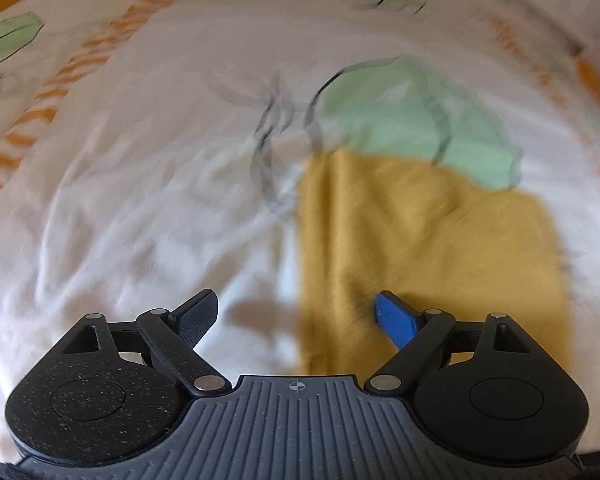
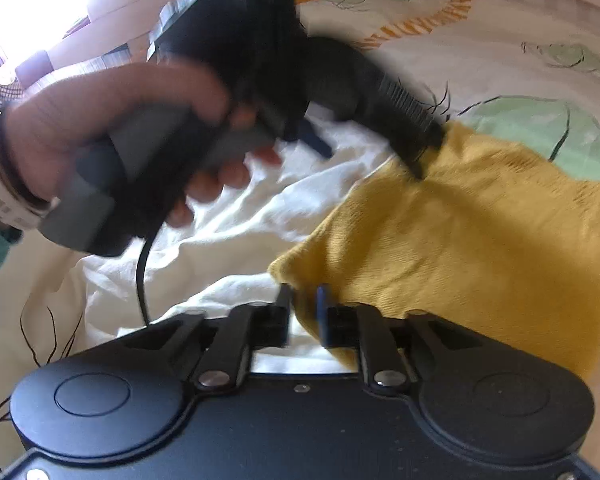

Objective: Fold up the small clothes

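Note:
A mustard-yellow knit garment (image 1: 428, 240) lies flat on a white bedsheet (image 1: 140, 200). My left gripper (image 1: 296, 316) is open, hovering over the garment's left edge, and holds nothing. In the right wrist view the garment (image 2: 480, 248) fills the right half. My right gripper (image 2: 304, 308) is shut on the garment's near corner, the cloth pinched between its two fingers. The left gripper (image 2: 372, 132) shows there too, held in a hand (image 2: 112, 128), its far finger touching the garment's upper edge.
The bedsheet has green leaf prints (image 1: 416, 120), black line drawings and orange stripes (image 1: 76, 68). A black cable (image 2: 142, 276) hangs from the left gripper's handle. The sheet is wrinkled to the left of the garment.

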The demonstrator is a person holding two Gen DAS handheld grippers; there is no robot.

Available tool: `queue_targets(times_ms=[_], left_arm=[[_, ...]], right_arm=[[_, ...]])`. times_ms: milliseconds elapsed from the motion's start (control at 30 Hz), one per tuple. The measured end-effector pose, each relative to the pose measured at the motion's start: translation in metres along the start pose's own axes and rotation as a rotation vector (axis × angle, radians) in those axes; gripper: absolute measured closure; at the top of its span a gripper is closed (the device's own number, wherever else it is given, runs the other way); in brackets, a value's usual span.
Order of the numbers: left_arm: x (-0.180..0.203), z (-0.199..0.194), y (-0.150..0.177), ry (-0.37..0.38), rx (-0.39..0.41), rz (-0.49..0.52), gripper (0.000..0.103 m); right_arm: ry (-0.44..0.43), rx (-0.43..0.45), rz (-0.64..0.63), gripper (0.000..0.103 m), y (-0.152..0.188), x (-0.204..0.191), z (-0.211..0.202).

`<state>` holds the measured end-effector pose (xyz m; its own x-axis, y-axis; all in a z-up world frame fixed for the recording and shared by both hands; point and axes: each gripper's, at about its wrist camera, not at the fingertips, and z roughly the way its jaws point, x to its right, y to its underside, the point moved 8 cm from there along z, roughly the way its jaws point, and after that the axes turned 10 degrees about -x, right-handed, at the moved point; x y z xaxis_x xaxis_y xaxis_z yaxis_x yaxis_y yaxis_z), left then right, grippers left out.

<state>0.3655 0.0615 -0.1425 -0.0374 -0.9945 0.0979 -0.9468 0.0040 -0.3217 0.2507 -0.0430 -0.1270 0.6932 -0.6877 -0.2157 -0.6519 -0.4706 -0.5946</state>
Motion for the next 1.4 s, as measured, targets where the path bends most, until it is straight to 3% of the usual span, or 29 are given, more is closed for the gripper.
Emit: queue_targets(times_ms=[33, 167, 233, 400, 567, 733, 900, 1067, 1167, 1267, 1400], left_arm=[[-0.004, 0.003, 0.002, 0.005, -0.003, -0.005, 0.014], [-0.012, 0.002, 0.003, 0.023, -0.005, -0.035, 0.014], [-0.012, 0.002, 0.004, 0.014, -0.001, -0.023, 0.014], [-0.008, 0.000, 0.006, 0.019, 0.001, -0.019, 0.015], [-0.009, -0.001, 0.011, 0.072, -0.012, -0.025, 0.015], [-0.010, -0.005, 0.025, 0.141, -0.023, -0.010, 0.015], [-0.008, -0.011, 0.041, 0.213, -0.027, 0.018, 0.015], [0.005, -0.017, 0.049, 0.276, -0.035, 0.039, 0.016], [0.016, -0.019, 0.052, 0.358, -0.042, 0.042, 0.016], [0.032, -0.008, 0.059, 0.465, -0.124, 0.022, 0.016], [0.046, -0.003, 0.060, 0.408, -0.096, 0.107, 0.017]], right_arm=[[0.010, 0.003, 0.000, 0.048, 0.000, 0.003, -0.004], [0.063, 0.040, 0.035, 0.040, -0.002, 0.028, -0.028], [0.106, 0.075, 0.088, 0.025, -0.003, 0.048, -0.039], [0.181, 0.181, 0.306, 0.020, -0.004, 0.108, -0.061], [0.107, 0.233, 0.571, 0.018, 0.003, 0.169, -0.063], [-0.020, 0.224, 0.728, 0.018, 0.011, 0.201, -0.048], [-0.092, 0.208, 0.754, 0.017, 0.015, 0.205, -0.032], [-0.157, 0.238, 0.755, 0.008, 0.010, 0.206, -0.026], [-0.178, 0.242, 0.750, 0.007, 0.007, 0.207, -0.025], [-0.199, 0.246, 0.733, 0.004, 0.004, 0.206, -0.022], [-0.221, 0.255, 0.716, 0.000, -0.001, 0.206, -0.018]])
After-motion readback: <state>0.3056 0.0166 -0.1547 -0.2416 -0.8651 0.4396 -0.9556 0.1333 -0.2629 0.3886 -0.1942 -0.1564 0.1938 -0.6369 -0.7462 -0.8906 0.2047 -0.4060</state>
